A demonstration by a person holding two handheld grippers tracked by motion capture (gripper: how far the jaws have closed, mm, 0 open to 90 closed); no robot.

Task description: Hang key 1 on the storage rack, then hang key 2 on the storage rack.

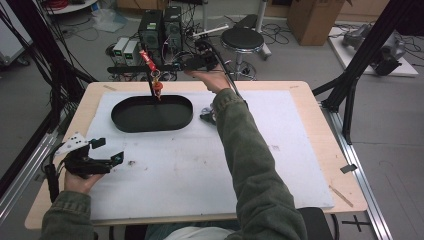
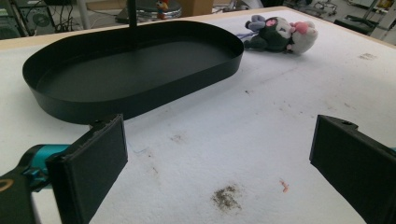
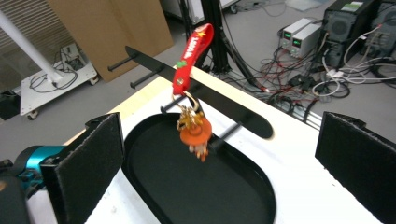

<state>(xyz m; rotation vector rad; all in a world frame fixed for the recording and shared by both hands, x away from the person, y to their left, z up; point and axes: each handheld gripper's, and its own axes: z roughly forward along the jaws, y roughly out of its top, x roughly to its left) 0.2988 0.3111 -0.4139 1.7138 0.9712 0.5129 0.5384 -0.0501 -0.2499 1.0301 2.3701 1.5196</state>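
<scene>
High view: my right tongs (image 1: 202, 61) spread beyond the bench's far edge, keychain (image 1: 151, 68) hanging on the rack (image 1: 150, 85) over the tray (image 1: 150, 115).
Left gripper view: my left tongs (image 2: 219, 163) spread, empty; plush (image 2: 280, 35) right of tray.
Right gripper view: keychain between my open jaws, untouched.

The counter (image 1: 280, 165) is bare near the person. At the back stand a black tray (image 1: 152, 114), its rack (image 3: 205, 95) with a red keychain (image 3: 192, 112), and a plush toy (image 2: 280, 33).
</scene>
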